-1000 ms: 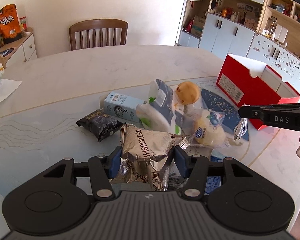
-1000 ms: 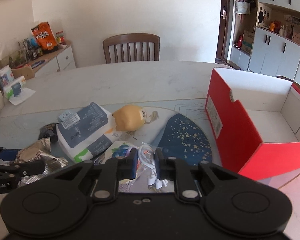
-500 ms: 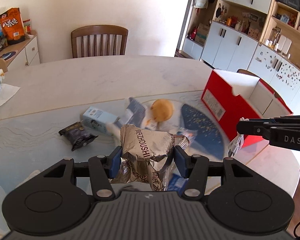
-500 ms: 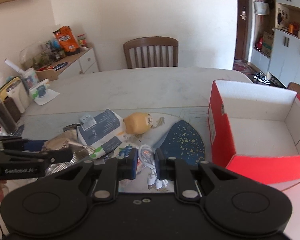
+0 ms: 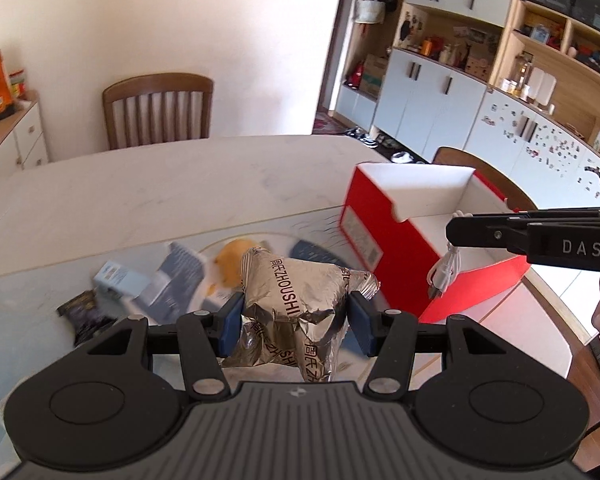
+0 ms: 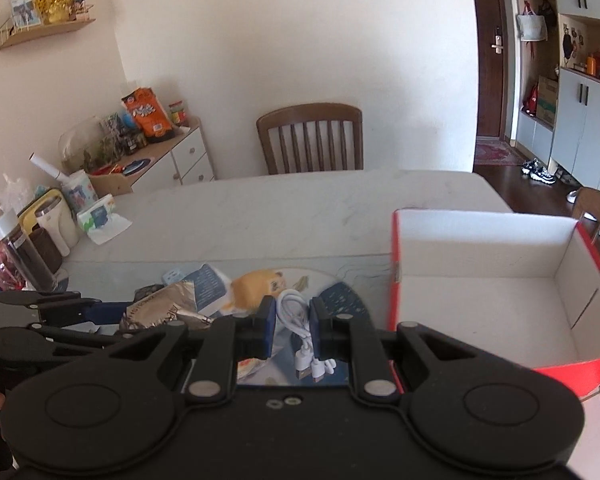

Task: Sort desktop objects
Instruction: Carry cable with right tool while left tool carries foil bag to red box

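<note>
While I hold both tools above the pale marble table (image 6: 284, 208), two wooden chairs show, one at its far edge (image 6: 310, 138), one behind the red box (image 5: 384, 240); my left gripper (image 5: 296, 320) grasps one silver packet (image 5: 296, 292) printed "ZHOUSHI"; my right gripper (image 6: 293, 328), marked "DAS", is clenched on one coiled white cable (image 6: 300, 328), beside the box.

Box (image 6: 480, 248) right of the snack pile (image 6: 220, 288) on the table (image 6: 280, 208), chair (image 6: 310, 140) behind.
</note>
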{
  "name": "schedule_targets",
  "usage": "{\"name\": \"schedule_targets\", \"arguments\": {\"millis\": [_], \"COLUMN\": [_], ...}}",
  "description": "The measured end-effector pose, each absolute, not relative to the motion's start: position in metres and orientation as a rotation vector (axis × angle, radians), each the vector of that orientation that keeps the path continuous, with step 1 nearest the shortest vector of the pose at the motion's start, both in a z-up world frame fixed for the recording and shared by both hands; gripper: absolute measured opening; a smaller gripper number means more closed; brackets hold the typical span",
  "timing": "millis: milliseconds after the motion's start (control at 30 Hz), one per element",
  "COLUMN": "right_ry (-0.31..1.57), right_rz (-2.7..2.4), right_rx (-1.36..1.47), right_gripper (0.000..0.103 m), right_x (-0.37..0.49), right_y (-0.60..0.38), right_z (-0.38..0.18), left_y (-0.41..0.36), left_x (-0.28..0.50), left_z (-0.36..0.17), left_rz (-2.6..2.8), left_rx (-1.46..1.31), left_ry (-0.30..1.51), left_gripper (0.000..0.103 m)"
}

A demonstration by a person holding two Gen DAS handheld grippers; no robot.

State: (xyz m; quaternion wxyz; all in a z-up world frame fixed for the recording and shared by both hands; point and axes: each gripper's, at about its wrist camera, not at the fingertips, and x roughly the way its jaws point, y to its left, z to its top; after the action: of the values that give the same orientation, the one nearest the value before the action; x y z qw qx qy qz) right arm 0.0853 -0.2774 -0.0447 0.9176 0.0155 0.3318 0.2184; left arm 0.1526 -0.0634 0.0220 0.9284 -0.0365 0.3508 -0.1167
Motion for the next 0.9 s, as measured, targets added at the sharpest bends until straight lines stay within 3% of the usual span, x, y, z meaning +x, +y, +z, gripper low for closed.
{"name": "schedule_targets", "arguments": {"millis": [900], "right_ry": [0.664], "right_rz": [0.269], "right_rx": [0.098], "right_gripper": [0.017], "right_x": [0.141], "right_y": [-0.398], "right_z": [-0.041], "left_y": [-0.216], "left_x": [0.232], "left_z": [0.041], "left_rz": [-0.467], "left_rx": [0.145], "left_ry": [0.673], "left_gripper": [0.054]}}
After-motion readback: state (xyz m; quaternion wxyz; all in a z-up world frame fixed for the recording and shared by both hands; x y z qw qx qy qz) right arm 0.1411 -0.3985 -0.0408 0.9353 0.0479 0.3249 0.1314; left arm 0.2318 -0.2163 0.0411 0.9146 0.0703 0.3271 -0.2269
